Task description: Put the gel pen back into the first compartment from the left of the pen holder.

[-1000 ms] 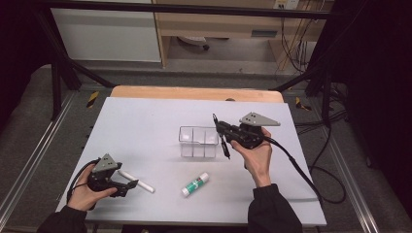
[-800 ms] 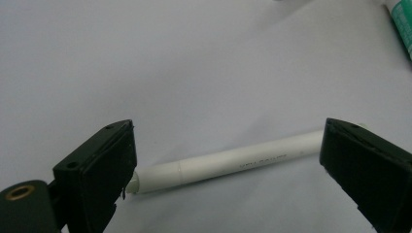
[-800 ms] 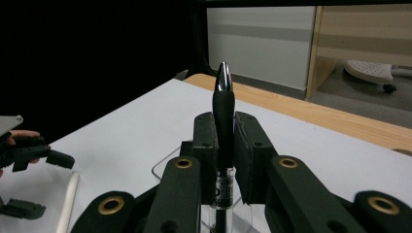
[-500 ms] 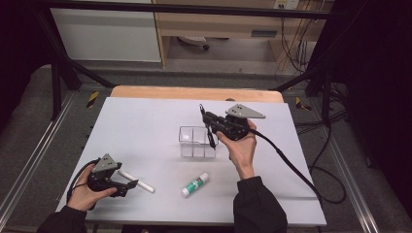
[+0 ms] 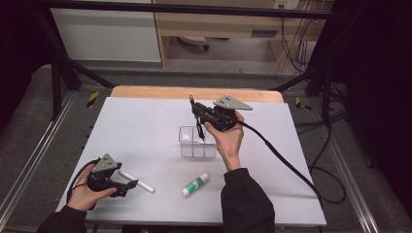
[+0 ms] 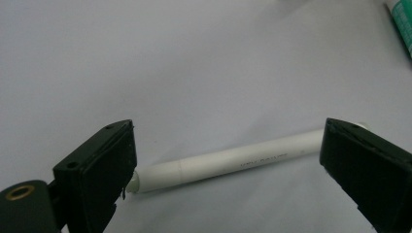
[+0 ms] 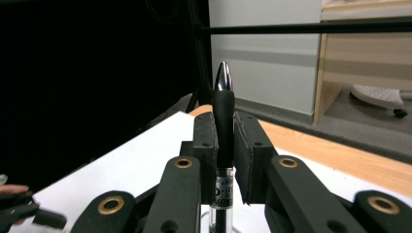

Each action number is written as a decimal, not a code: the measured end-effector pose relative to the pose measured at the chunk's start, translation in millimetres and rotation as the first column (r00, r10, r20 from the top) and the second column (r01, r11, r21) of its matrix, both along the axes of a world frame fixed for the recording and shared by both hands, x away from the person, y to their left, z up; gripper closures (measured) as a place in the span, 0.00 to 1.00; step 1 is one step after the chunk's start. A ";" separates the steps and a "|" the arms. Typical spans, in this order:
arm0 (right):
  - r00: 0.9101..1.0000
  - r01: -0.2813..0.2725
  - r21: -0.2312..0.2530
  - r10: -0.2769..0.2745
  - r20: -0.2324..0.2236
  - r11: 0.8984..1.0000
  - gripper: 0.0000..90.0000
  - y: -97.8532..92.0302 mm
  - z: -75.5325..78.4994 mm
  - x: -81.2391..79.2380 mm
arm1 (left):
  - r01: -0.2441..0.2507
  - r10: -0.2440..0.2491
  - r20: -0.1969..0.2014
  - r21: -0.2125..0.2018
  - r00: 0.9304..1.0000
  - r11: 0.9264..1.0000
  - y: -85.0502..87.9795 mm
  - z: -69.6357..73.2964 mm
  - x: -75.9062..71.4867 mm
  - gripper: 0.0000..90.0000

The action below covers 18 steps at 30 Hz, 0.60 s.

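Observation:
My right gripper (image 5: 197, 115) is shut on a black pen (image 5: 199, 132), held upright with its lower end at the top of a clear plastic box (image 5: 187, 145). In the right gripper view the pen (image 7: 223, 121) stands clamped between the pads, silver tip up, with the gripper (image 7: 224, 145) level above the table. My left gripper (image 5: 127, 187) rests at the near left corner, open, with a white marker (image 5: 137, 181) lying on the table between its jaws. The left gripper view shows that marker (image 6: 233, 160) lying crosswise, with neither pad of the gripper (image 6: 226, 167) pressing on it.
A green and white glue stick (image 5: 195, 184) lies in front of the box, its end in the left gripper view (image 6: 401, 24). The white table (image 5: 145, 121) has a wooden far edge. Black cables trail off the right side.
My right hand has carried the black pen to the left and away from the person, from beside the box to above it. The left hand has stayed put.

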State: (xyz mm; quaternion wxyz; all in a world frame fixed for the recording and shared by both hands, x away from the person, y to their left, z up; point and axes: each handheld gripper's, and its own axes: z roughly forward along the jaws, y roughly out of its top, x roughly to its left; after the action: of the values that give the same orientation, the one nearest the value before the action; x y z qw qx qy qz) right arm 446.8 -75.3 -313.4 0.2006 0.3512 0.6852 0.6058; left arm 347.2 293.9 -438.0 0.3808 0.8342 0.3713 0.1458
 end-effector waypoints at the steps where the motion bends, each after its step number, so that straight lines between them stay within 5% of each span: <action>1: 1.000 0.001 0.010 -0.001 0.004 1.000 0.89 2.3 0.7 2.9 | 0.000 0.000 0.000 0.000 1.000 1.000 0.0 0.0 0.0 0.07; 18: 1.000 -0.011 0.013 0.011 -0.001 1.000 0.89 30.2 -14.7 25.1 | 0.002 -0.002 0.001 -0.002 1.000 1.000 0.2 -0.1 0.3 0.07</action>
State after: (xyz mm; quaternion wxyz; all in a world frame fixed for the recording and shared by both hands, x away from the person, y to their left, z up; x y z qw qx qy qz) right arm 471.9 -45.1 -328.1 0.1947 0.3489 0.6832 0.6112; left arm 347.6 294.1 -438.1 0.3817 0.8342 0.3706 0.1454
